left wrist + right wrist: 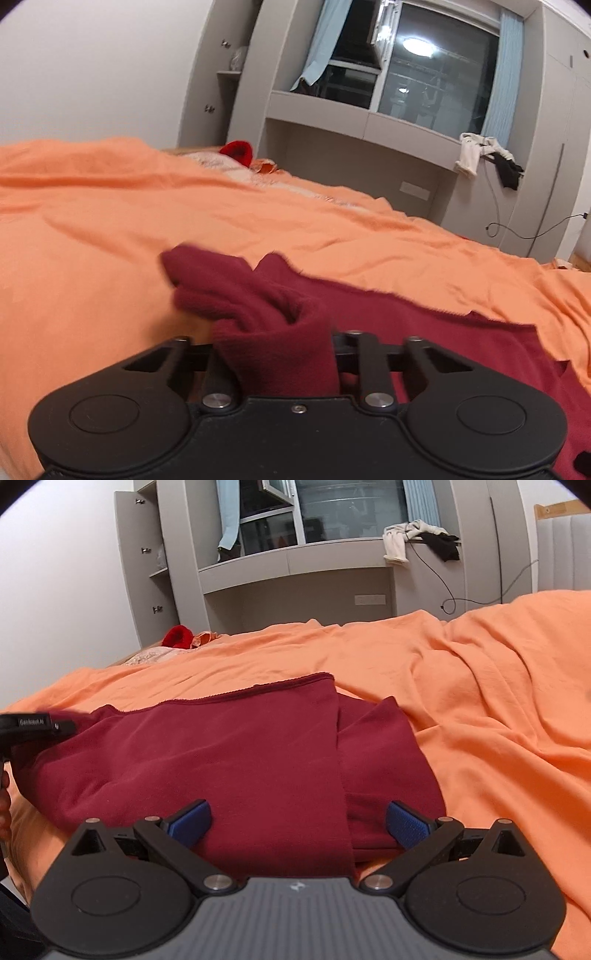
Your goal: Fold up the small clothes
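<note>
Left wrist view: your left gripper (275, 354) has its jaws clamped on a bunched fold of the dark red garment (424, 317); the fingers are buried under the cloth, which rises in a ridge ahead of them. The rest of the garment trails off to the right across the orange bedsheet (110, 206).

Right wrist view: your right gripper (297, 821) stands with jaws wide apart, blue pads (192, 821) bare, hovering over the near edge of the garment (221, 753) with nothing pinched. The garment lies mostly flat, one layer folded over another along a seam running away from you. The left gripper's black body (33, 725) shows at the garment's left edge.

Surface: the sheet (498, 701) is rumpled, with deep creases to the right. A bright red item (179, 635) sits at the far side of the bed.

Room: grey built-in cabinets (295, 579) frame a dark window (436, 74) with pale blue curtains (504, 74). White and black clothes (487, 157) hang off the ledge, and a cable (432, 576) dangles below them
</note>
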`<state>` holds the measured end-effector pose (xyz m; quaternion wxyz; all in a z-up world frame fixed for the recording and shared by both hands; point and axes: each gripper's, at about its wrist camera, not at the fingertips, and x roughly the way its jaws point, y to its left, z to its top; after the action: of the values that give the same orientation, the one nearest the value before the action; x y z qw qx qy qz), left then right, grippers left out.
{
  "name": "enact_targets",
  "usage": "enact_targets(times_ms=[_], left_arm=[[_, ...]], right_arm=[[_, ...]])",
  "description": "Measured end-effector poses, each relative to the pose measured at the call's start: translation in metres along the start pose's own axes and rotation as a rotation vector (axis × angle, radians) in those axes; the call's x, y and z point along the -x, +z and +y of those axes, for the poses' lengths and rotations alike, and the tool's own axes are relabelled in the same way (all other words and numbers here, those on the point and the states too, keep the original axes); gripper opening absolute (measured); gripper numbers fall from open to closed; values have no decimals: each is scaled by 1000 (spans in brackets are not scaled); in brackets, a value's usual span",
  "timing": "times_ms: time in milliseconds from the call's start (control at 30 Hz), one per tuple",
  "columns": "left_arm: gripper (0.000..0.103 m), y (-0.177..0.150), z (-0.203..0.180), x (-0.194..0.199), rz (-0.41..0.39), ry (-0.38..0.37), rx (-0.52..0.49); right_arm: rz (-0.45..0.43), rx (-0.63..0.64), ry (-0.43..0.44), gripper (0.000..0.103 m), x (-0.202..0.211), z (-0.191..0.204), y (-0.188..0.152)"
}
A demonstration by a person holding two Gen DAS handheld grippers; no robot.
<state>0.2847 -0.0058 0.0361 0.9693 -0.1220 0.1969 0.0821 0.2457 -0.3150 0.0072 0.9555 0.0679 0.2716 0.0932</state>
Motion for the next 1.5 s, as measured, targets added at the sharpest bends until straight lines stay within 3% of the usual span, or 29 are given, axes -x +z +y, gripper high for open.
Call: enact_targets(times_ms=[133, 267, 467, 633, 767, 833, 933, 1033, 1167, 1300, 1500], left_arm=[[14, 18, -28, 10, -55, -46, -62], [13, 32, -70, 21, -113, -123, -140], [13, 24, -146, 42, -155, -270, -281], [14, -16, -192, 51, -97, -384, -405], [16, -52, -207, 50, -4, -420, -486], [20, -68, -207, 55, -7, -422, -526], [34, -80, -205, 63, -18, -441, -567], [55, -85, -203, 74, -42, -488, -599], [90, -94, -199, 95, -96, -518, -670], [95, -104, -199, 110, -139, -541, -756], [98, -106, -197, 123, -203, -531, -819]], right_arm=[[8, -69, 22, 103, 6, -8, 8], [-52, -171, 32, 103, 19, -28, 21], [-109, -361, 38, 103, 34, -71, 34], [-131, -472, 30, 103, 39, -100, 34], [-67, -497, 68, 103, 29, -107, 30], [-45, -499, 85, 103, 25, -106, 27], [-31, -504, 111, 103, 22, -105, 26], [-23, -515, 152, 103, 20, -105, 26], [10, -590, 223, 103, 13, -112, 22], [24, -664, 262, 103, 5, -119, 20], [-38, -718, 332, 103, -1, -121, 25]])
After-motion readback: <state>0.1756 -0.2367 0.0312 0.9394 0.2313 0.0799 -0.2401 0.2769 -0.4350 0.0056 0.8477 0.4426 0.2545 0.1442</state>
